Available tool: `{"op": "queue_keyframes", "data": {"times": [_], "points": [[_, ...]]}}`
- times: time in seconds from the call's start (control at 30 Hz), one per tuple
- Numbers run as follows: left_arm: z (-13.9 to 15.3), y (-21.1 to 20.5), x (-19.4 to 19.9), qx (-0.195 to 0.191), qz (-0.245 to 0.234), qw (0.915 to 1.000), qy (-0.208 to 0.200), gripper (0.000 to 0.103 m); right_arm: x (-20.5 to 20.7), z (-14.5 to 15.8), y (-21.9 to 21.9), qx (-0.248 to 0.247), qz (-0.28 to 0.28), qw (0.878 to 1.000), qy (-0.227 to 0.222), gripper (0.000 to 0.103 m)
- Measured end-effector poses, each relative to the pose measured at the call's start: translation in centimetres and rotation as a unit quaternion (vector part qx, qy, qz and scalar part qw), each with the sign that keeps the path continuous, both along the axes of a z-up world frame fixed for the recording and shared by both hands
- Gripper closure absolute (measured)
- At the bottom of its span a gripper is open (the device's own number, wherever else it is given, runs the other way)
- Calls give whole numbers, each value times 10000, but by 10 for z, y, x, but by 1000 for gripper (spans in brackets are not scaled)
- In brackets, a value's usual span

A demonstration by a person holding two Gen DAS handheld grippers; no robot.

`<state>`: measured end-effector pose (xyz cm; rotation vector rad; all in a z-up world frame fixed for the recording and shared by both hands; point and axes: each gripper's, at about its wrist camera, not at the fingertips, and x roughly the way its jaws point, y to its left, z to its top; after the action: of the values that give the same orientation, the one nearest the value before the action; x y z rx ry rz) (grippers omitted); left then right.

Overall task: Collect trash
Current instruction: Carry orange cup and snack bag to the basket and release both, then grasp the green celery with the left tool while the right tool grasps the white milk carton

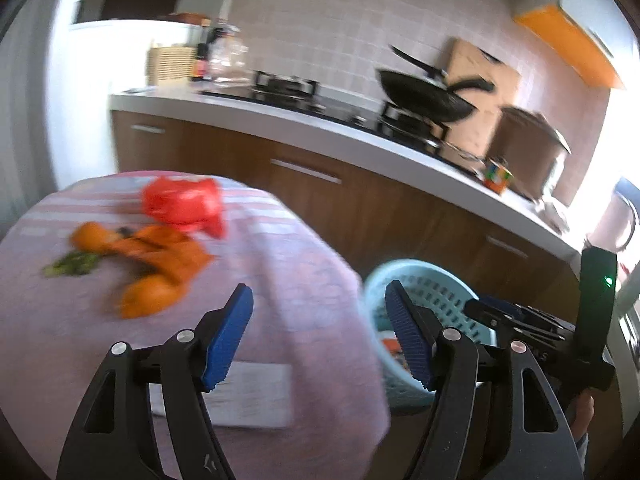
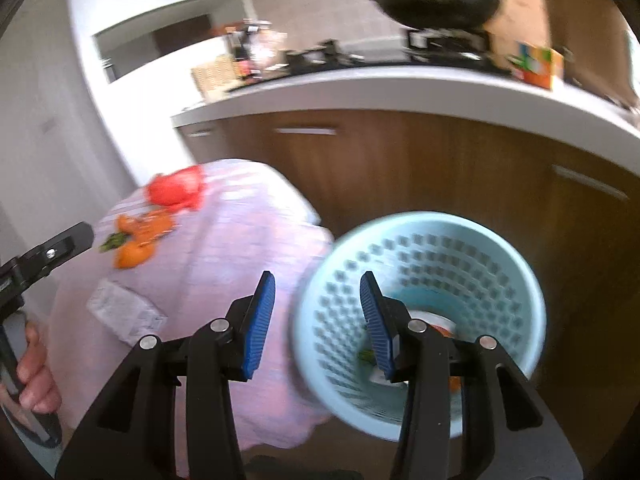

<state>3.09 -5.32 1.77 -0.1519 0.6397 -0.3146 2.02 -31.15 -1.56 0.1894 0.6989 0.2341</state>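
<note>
Both my tongs are empty: my left gripper (image 1: 318, 330) stands wide open over the table's edge and my right gripper (image 2: 318, 320) is about half open above the rim of the pale blue basket (image 2: 516, 264), which sits on the floor just beside the pink-clothed table (image 1: 304, 264), handy for dropping scraps. Some trash already lies in its bottom. From my left tongs, the orange peels (image 1: 156, 276) and green scrap (image 1: 76, 265) lie at ten o'clock, the red plastic bag (image 1: 182, 200) at eleven, and the paper slip (image 1: 256, 396) under the pads, all still to collect.
</note>
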Motion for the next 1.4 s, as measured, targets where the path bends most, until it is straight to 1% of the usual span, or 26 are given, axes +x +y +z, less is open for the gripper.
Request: {"op": "queue_keyframes", "data": {"times": [0.13,0.23,0.3,0.37,0.43,0.47,0.5,0.57,0.67,0.73,0.77,0.83,0.93,1.0,1.03,1.07,1.13,1.2,1.3,1.4], "points": [[2,53,-6,-156,402,9991,-19,36,-1,8,51,50,681,9975,-165,62],[4,96,-8,-172,844,9963,1,36,0,10,85,-35,1075,9939,-223,62],[4,119,-7,-143,1091,9939,29,36,4,7,112,-88,1410,9898,-164,60],[1,141,-3,-181,1207,9925,91,36,8,1,132,-90,1672,9858,-86,55],[-3,158,3,-116,1312,9911,164,36,14,-4,145,-67,1811,9834,3,55],[-5,165,6,-26,1376,9903,189,36,20,-7,153,-33,1887,9820,106,55],[-9,174,12,109,1420,9895,243,36,20,-10,156,13,1940,9809,156,55],[-17,187,25,237,1451,9884,375,36,28,-15,162,163,2039,9784,306,53],[-30,205,41,302,1439,9876,558,36,35,-24,168,297,2105,9756,540,47],[-36,213,48,270,1443,9870,653,36,39,-30,171,367,2189,9725,704,47],[-38,217,52,236,1453,9867,694,36,39,-34,173,436,2307,9685,836,47],[-41,226,59,167,1472,9860,767,36,34,-36,176,470,2459,9638,918,46],[-45,233,63,199,1493,9852,815,36,13,-33,187,268,2786,9560,884,46],[-48,238,68,265,1458,9854,844,36,-2,-31,197,-40,2923,9532,767,39],[-49,239,70,326,1424,9855,860,36,-8,-29,204,-239,2977,9519,684,31],[-50,239,73,376,1389,9858,871,36,-11,-29,210,-385,3028,9503,613,28],[-53,240,82,528,1186,9873,912,36,-18,-29,229,-802,3136,9452,424,27],[-55,241,91,685,1032,9876,962,32,-17,-33,243,-1061,3196,9409,367,27],[-59,234,108,1025,726,9872,985,32,-9,-41,257,-1302,3163,9390,356,27],[-64,224,120,1399,555,9841,941,32,-5,-47,264,-1477,3115,9381,325,42]]}}
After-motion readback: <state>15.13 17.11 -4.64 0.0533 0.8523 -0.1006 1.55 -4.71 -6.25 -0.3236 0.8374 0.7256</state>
